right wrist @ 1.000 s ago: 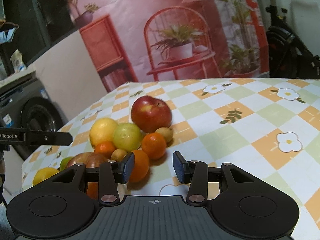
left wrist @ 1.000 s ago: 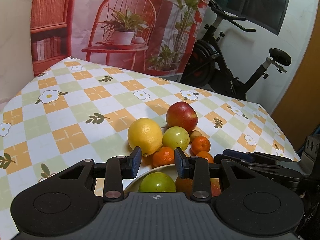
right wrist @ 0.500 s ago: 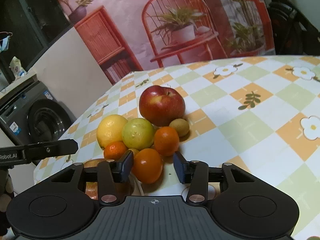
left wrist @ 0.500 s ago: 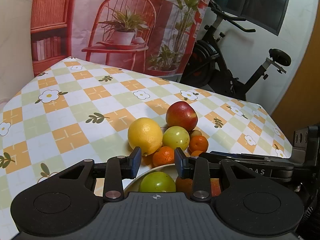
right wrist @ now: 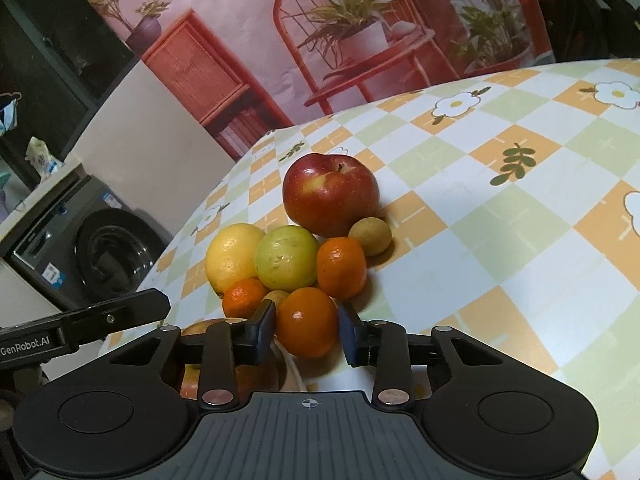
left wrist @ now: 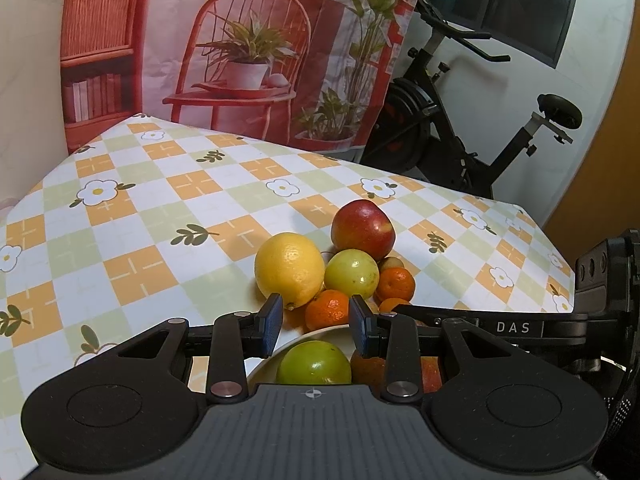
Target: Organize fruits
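Observation:
A pile of fruit lies on the checked tablecloth: a red apple (right wrist: 330,194), a lemon (right wrist: 230,256), a green fruit (right wrist: 286,262), a tangerine (right wrist: 342,266) and a small brown fruit (right wrist: 370,236). My right gripper (right wrist: 307,330) is closing on an orange (right wrist: 307,320) at the pile's near edge, and both pads touch its sides. My left gripper (left wrist: 314,322) hovers open and holds nothing, above a white plate (left wrist: 260,364) with a green fruit (left wrist: 314,362) and reddish fruit in it. One of the right gripper's fingers (left wrist: 480,320) reaches in from the right beside the plate.
The table's far edge meets a printed backdrop (left wrist: 240,40). An exercise bike (left wrist: 460,140) stands behind the table's right corner. A washing machine (right wrist: 108,260) sits beyond the table's left edge. One of the left gripper's fingers (right wrist: 120,312) juts in at the left.
My right gripper moved forward and rolled, bringing the orange between its jaws, then narrowed onto it. The left gripper stayed where it was.

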